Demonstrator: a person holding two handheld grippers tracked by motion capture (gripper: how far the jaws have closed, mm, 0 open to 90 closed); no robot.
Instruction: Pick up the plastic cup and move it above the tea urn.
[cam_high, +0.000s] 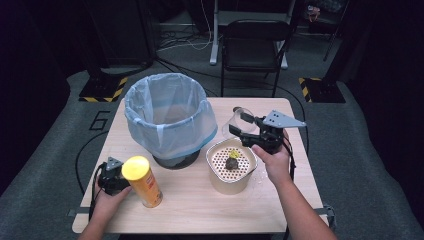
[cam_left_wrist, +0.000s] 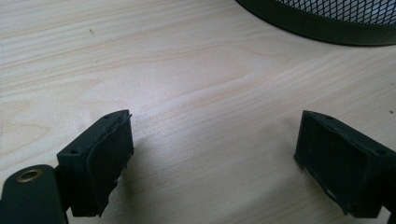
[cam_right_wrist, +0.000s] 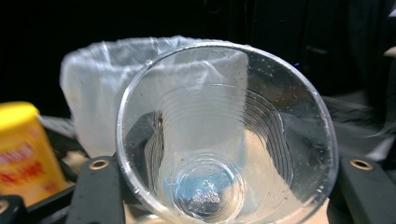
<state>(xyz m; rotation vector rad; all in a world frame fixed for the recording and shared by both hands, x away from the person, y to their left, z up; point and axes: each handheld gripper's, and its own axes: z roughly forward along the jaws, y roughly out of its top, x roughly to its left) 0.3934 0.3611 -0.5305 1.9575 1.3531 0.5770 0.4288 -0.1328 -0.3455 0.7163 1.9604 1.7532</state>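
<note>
Right gripper (cam_high: 241, 125) clamped on clear plastic cup (cam_right_wrist: 224, 135), held tipped above table (cam_high: 200, 210), between lined bin (cam_high: 170, 117) and strainer tub (cam_high: 230, 172). Cup mouth facing camera in right gripper view. Left gripper (cam_left_wrist: 212, 158) jaws apart, nothing between, low over tabletop beside yellow-lidded canister (cam_high: 142, 181).

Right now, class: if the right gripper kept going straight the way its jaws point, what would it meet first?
Probably the bin with its plastic liner. The right gripper, holding the clear cup, points towards it, and the right gripper view looks through the cup at it. Depth is hard to judge, so it might pass just beside.
</note>
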